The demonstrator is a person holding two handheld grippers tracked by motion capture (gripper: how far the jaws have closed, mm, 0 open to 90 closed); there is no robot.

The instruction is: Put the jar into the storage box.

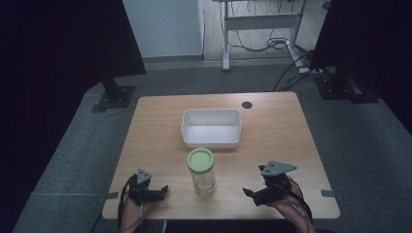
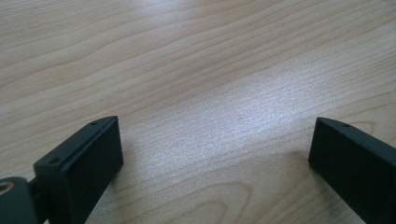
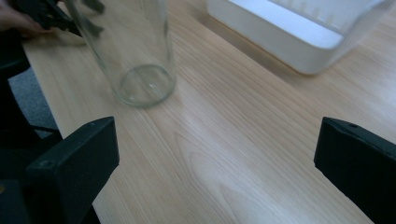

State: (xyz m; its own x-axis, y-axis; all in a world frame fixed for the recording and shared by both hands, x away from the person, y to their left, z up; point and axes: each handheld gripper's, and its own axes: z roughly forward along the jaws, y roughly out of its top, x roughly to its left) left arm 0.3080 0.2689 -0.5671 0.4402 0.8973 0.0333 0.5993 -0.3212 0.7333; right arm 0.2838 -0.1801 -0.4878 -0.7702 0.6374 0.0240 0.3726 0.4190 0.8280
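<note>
High view shows a lidded glass jar point(image 1: 201, 171) upright on the desk point(image 1: 272, 131) between left gripper point(image 1: 154, 192) and right gripper point(image 1: 254, 193), both spread and empty, so reaching in for it looks next.

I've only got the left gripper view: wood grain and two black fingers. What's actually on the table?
Observer: A clear glass jar with a green lid stands near the table's front edge, between the two grippers.
Operator: Anything else?
Observer: A white plastic bin sits beyond the jar, toward mid-table; it looks empty from the high view.
Operator: Is the right gripper on the jar?
Observer: No. The right gripper is open, fingers wide apart with bare wood between them; the jar's base is ahead of it and toward one side.
Operator: And the left one relative to the jar?
Observer: The left gripper is on the other side of the jar, apart from it, also open.
</note>
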